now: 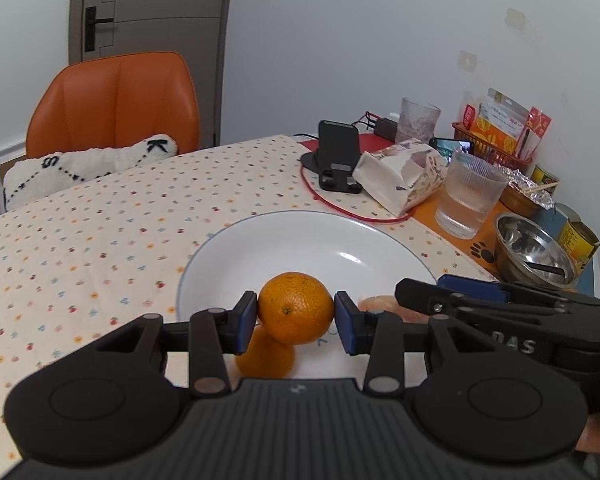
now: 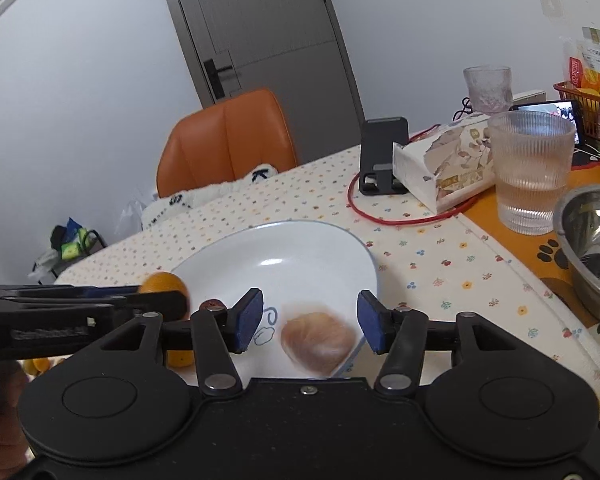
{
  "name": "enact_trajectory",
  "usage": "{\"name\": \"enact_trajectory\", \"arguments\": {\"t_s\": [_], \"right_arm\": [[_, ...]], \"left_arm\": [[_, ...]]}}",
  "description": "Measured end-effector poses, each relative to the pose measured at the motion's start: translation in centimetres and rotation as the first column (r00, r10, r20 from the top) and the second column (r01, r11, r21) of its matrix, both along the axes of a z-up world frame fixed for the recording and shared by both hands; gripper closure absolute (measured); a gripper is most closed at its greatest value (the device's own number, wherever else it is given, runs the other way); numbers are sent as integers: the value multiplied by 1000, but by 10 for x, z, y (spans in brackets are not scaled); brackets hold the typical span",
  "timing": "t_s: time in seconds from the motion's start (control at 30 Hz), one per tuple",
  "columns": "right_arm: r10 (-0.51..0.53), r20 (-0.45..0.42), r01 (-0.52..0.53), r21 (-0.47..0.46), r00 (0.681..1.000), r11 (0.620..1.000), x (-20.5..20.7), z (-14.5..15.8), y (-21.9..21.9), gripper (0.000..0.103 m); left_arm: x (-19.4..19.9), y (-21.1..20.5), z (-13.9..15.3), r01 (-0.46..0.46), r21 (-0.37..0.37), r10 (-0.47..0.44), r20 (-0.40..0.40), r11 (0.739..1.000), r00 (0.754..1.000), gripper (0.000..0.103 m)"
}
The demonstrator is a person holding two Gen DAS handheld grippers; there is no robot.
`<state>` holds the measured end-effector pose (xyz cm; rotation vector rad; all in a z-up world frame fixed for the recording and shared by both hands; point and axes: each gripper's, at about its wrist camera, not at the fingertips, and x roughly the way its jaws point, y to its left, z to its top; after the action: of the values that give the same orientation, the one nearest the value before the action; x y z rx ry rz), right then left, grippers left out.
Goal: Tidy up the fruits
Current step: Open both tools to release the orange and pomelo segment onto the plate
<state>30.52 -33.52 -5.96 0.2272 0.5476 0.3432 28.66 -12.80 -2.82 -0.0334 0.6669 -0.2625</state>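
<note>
Over the near rim of a white plate (image 1: 300, 236), the left tool (image 1: 296, 316) is clamping an orange (image 1: 296, 307), seemingly to set it down; the right tool (image 2: 309, 320) is hovering wide apart above a peeled pale fruit (image 2: 318, 342) resting there.

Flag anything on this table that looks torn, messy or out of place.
The floral tissue pack behind the white plate has a ragged, torn-open top. A red cable loops loosely across the tablecloth beside it. Nothing is spilled; the glass of water stands upright.
</note>
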Motion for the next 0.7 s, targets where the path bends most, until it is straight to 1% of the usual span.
{"name": "enact_trajectory", "arguments": {"t_s": [0.07, 0.27, 0.33, 0.37, 0.4, 0.43, 0.47, 0.53, 0.63, 0.7], "right_arm": [[-12, 2, 12, -2, 1000, 1000, -3, 0, -4, 46], [-7, -15, 7, 18, 1000, 1000, -12, -3, -11, 44], [-2, -16, 2, 23, 1000, 1000, -13, -3, -12, 43], [-1, -17, 1, 23, 1000, 1000, -14, -3, -12, 42], [-1, -18, 2, 24, 1000, 1000, -15, -3, -12, 41], [-2, -20, 2, 26, 1000, 1000, -15, -3, -12, 40], [-2, -21, 3, 28, 1000, 1000, -16, -3, -12, 39], [-3, -20, 3, 30, 1000, 1000, -18, -2, -12, 35], [-4, -14, 4, 28, 1000, 1000, -22, 0, -9, 27], [-3, -12, 4, 24, 1000, 1000, -23, 2, -6, 17]], "left_arm": [[3, -5, -1, 4, 0, -4, -6, 1000, 1000, 63], [5, -14, 0, 16, 0, -16, -9, 1000, 1000, 62], [3, -15, 4, 17, -4, -17, 8, 1000, 1000, 58], [2, -14, 6, 15, -5, -15, 11, 1000, 1000, 58], [2, -14, 8, 12, -5, -12, 11, 1000, 1000, 55], [1, -12, 10, 6, -4, -6, 11, 1000, 1000, 50], [0, -10, 11, -1, -2, 1, 13, 1000, 1000, 46], [-4, -5, 14, -19, 0, 19, 24, 1000, 1000, 36], [-10, 8, 17, -55, -14, 55, 26, 998, 998, 27], [-13, 16, 18, -84, -18, 85, 14, 996, 996, 24]]}}
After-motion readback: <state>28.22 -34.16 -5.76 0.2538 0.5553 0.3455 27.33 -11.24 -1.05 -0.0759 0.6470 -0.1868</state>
